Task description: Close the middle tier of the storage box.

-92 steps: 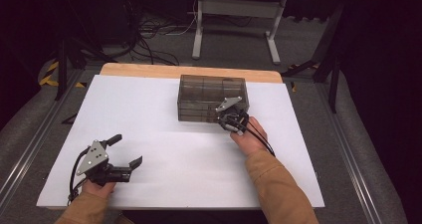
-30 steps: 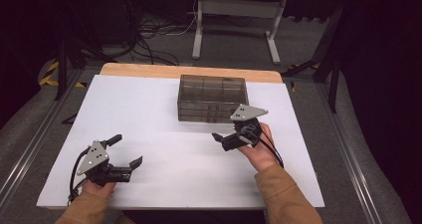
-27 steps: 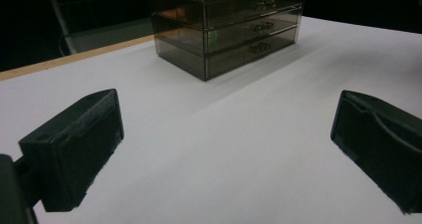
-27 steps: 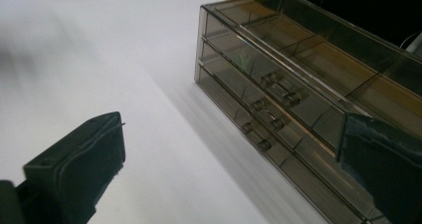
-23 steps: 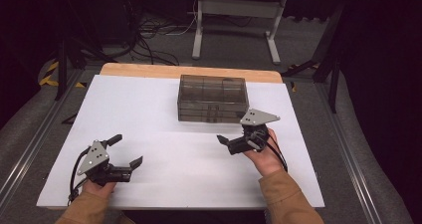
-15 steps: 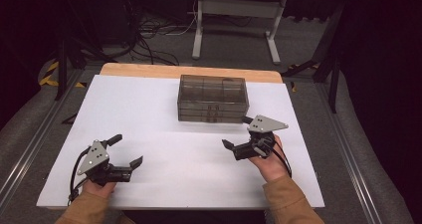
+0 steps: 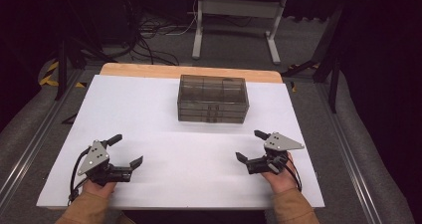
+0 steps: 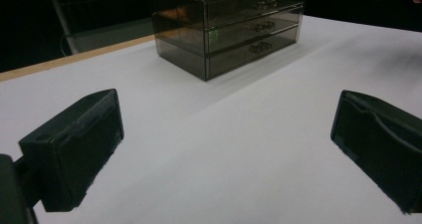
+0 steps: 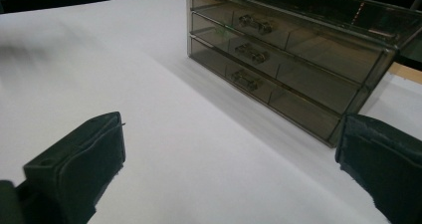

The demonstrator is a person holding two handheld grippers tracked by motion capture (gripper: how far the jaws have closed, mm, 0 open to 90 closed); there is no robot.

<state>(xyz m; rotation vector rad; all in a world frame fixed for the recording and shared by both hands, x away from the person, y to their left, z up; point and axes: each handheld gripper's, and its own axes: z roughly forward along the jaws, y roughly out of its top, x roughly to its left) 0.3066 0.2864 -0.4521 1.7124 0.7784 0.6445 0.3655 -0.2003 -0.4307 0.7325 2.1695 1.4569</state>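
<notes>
A smoky clear drawer unit (image 7: 213, 98) with three shut drawers stands at the back middle of the white table (image 7: 164, 129). It appears ahead in the left gripper view (image 8: 229, 27) and the right gripper view (image 9: 293, 59). My left gripper (image 7: 125, 150) rests low at the front left, open and empty. My right gripper (image 7: 250, 145) sits at the front right, well in front of the drawer unit, also open with nothing between its jaws.
A wooden strip (image 7: 189, 70) edges the table's far side. Metal rails (image 7: 30, 144) run along both sides. Beyond the table stand a white desk frame (image 7: 234, 15) and loose cables (image 7: 159, 32) on the floor.
My right gripper has drawn back from the front of the drawer unit toward the near right of the table. The left gripper has stayed put.
</notes>
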